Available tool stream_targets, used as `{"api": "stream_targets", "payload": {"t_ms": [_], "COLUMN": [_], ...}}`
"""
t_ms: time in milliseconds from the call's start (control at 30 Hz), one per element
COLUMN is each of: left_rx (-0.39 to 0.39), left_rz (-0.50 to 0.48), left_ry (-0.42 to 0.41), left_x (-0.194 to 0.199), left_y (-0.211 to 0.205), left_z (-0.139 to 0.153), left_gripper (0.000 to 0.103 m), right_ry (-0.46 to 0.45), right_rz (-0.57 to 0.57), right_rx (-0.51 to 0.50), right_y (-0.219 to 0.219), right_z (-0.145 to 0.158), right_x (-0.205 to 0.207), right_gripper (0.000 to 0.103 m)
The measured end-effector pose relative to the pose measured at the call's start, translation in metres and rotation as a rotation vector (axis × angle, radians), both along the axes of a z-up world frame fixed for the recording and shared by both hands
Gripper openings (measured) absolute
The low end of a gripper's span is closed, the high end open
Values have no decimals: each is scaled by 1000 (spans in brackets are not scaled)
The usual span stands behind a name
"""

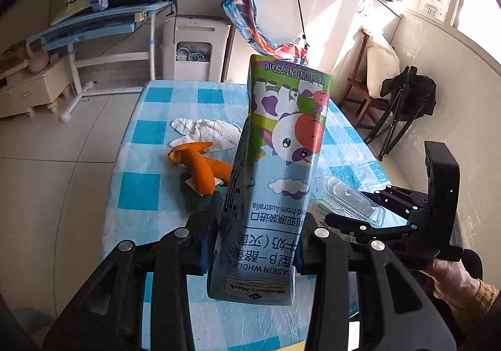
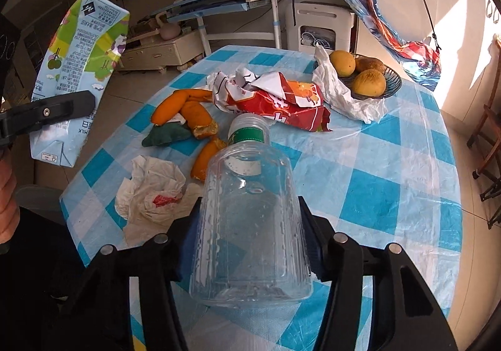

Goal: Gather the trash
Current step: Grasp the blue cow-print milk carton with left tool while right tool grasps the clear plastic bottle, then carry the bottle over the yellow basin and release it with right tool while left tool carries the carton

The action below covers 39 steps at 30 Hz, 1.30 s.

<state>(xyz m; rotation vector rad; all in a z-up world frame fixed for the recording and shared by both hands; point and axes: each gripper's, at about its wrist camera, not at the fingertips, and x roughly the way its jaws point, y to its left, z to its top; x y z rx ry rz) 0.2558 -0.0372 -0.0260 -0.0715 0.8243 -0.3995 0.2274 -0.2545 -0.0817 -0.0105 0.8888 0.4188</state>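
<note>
My left gripper (image 1: 253,244) is shut on a milk carton (image 1: 275,169) with a cartoon cow, held above the table's near left edge; the carton also shows in the right wrist view (image 2: 75,75). My right gripper (image 2: 247,226) is shut on an empty clear plastic bottle (image 2: 250,219) with a green label, held over the table. The bottle also shows in the left wrist view (image 1: 347,200). On the blue checked tablecloth (image 2: 375,163) lie orange peels (image 2: 188,113), a red snack wrapper (image 2: 275,100), crumpled white tissue (image 2: 150,194) and a dark green scrap (image 2: 166,135).
A dark bowl of mangoes (image 2: 366,75) on a white plastic bag stands at the table's far right. A blue desk (image 2: 225,3), a white appliance (image 2: 316,28) and a wooden chair (image 1: 369,82) stand around the table.
</note>
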Motion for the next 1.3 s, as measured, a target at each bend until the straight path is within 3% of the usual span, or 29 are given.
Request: {"api": "stream_targets", "payload": {"t_ms": [267,433,667,833,933,1000,1067,1133,1300], "left_rx": [-52,-54,-66,-68,-58,-48,-31,7,127], "left_rz": [47,63,77,71,78,83,83,73,9], "left_ry": [9,9,12,30,52,73,93,112,224], "left_x": [-32,-57,-87,-116,-135,-148,-162,-175,-193], "left_y": [22,33,46,47,47,48,47,43,25], "left_z": [-2,-5,-7,-14,-22,-30,-38,-47,-78], "left_gripper": [36,36,36,36,36,36,36,36,36], "right_ry": [-44,17,175,251,286,273,219,136,-70], "right_rz": [-29,119,466,557,527,498,472,411,55], "right_rx": [126,172,-111,-256,-279,-258,-216,-167,42], "right_y": [-17,1,86,131,141,139,133,118,49], "right_z": [38,46,1,-50,-77,-77,-59,-37,13], "right_x": [-44,-94,-178,-188,-180,-177,-180,-179,-173], "right_gripper": [55,55,55,55,57,62,71,72,83]}}
